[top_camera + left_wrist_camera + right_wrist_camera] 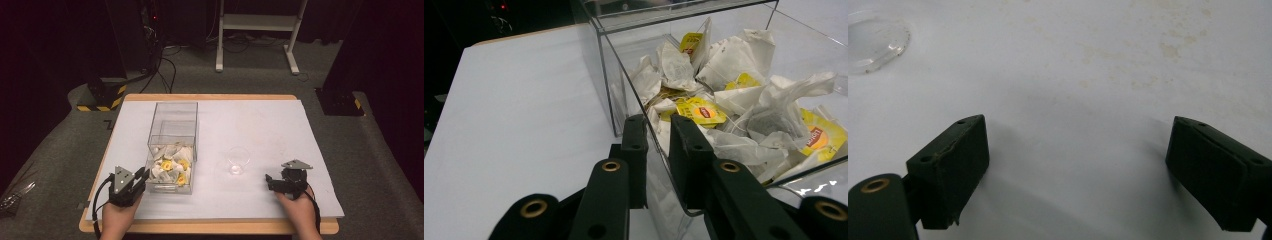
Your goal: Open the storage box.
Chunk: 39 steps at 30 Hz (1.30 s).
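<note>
A clear plastic box point(172, 131) stands left of the table's middle, its near end heaped with white tea bags with yellow tags point(170, 169). My left gripper point(142, 176) is at the box's near-left corner. In the left gripper view its jaws point(656, 122) straddle the box's side wall point(606, 75) and close on it, one inside beside the tea bags point(734, 100). A small clear glass point(237, 161) stands right of the box. My right gripper point(270, 181) rests low, open and empty, right of the glass; its view point(1075, 125) shows bare table and the glass's base point(875, 42).
The white table top point(270, 125) has free room at the back and right. A white stand point(257, 22) and cables lie on the floor beyond the far edge. Faint stains mark the surface ahead of my right gripper.
</note>
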Available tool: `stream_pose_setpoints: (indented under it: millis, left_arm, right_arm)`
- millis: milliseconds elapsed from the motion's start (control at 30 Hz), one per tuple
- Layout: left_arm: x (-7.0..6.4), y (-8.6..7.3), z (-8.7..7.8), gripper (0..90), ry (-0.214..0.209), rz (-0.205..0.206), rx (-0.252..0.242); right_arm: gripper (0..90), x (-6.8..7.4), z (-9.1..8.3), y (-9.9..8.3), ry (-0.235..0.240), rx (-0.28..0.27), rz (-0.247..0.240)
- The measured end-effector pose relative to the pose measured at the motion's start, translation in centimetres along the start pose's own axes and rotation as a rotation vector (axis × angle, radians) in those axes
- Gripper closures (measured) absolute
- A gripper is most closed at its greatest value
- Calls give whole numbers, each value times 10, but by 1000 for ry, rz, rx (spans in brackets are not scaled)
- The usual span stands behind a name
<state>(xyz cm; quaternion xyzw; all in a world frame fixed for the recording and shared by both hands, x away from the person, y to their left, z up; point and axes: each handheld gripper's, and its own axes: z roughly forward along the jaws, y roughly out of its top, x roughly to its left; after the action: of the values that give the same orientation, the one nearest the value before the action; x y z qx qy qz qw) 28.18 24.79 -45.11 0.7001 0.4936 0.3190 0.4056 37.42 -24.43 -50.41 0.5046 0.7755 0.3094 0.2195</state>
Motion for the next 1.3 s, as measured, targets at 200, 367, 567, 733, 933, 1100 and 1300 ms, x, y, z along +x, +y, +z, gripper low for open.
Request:
stream_pose_setpoints:
  millis: [200, 367, 567, 733, 933, 1100, 1300]
  left_arm:
    - [-1, -2, -3, 773, -1, 0, -3]
    - [-1, -3, -4, 763, 2, -3, -6]
    - [2, -1, -4, 660, -4, -15, -23]
    - [1, 3, -8, 590, -11, 7, -37]
    - [9, 11, -9, 533, -36, 8, -43]
    - [16, 15, -9, 494, -40, 18, -34]
    - [28, 15, -9, 475, -33, -5, -54]
  right_arm:
    - [102, 0, 0, 0, 0, 0, 0]
    - [102, 0, 0, 0, 0, 0, 0]
    - [102, 0, 0, 0, 0, 0, 0]
    - [102, 0, 0, 0, 0, 0, 0]
    - [102, 0, 0, 0, 0, 0, 0]
    - [102, 0, 0, 0, 0, 0, 0]
    - [102, 0, 0, 0, 0, 0, 0]
